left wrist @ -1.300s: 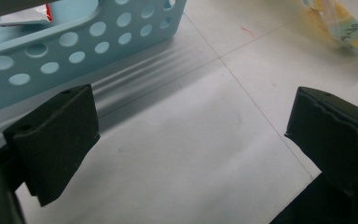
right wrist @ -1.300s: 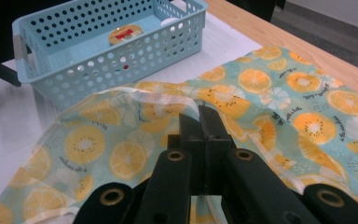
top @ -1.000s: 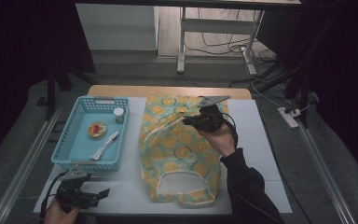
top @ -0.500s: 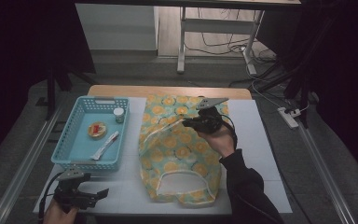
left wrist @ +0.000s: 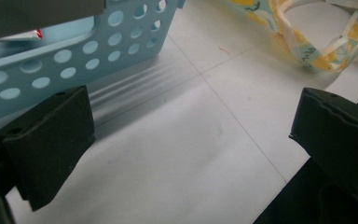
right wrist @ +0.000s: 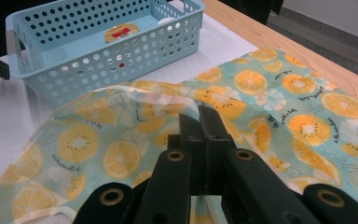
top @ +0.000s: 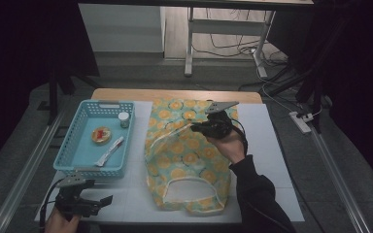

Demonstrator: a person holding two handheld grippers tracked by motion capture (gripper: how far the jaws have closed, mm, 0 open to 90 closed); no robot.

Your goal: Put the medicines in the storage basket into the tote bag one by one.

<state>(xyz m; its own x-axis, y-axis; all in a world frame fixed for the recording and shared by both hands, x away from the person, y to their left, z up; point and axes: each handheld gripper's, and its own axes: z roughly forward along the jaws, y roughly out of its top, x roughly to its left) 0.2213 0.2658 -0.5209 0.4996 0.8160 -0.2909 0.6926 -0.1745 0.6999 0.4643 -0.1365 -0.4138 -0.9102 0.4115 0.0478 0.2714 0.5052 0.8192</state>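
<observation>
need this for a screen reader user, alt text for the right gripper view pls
The right tool is shut on a fold of an orange-slice print bag spread on a white table. Behind it stands a light blue perforated basket holding a small round orange-lidded container.
</observation>
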